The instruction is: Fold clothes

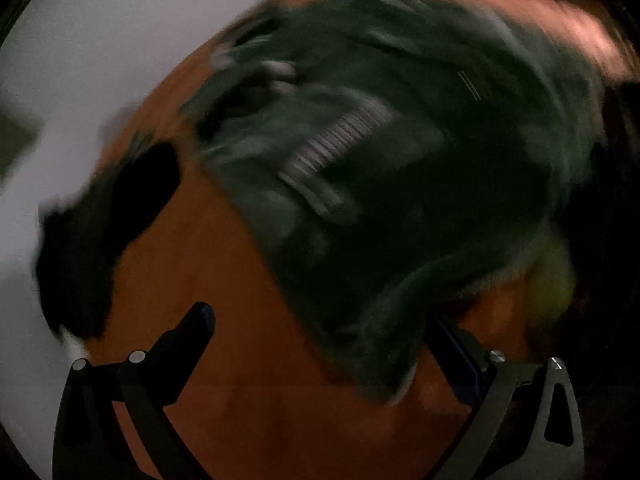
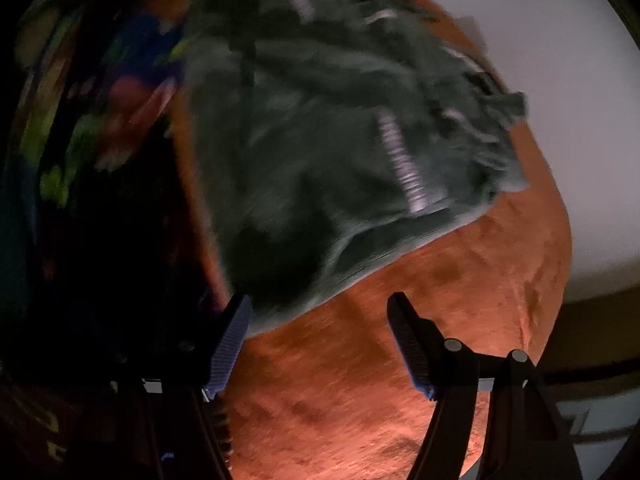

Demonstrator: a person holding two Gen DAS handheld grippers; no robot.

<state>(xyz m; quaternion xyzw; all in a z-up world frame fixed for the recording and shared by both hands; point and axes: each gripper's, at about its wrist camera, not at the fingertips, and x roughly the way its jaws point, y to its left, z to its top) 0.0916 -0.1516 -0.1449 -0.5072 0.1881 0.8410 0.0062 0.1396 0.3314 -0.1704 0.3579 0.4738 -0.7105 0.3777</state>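
**Left wrist and right wrist views: dark green garment on an orange-brown cover**

Left wrist view, heavily blurred. The left gripper has its jaws spread wide, and nothing is pinched between them. A dark green garment lies crumpled on an orange-brown cover; its nearest fold reaches down between the two fingers, close to the right-hand one, though whether it touches that finger cannot be told. A pale ribbed band crosses the middle of the cloth. A black item lies at the left margin of the cover, apart from the garment. Beyond the cover's edge runs a pale grey floor. A yellow-green patch shows at the right; its nature is unclear.

Right wrist view, also blurred. The right gripper stands released, its blue ribbed pads apart over bare cover. The garment lies ahead of the fingertips, its lower hem just beside the left-hand pad. Multicoloured fabric fills the dark left side. Pale floor borders the cover on the right.
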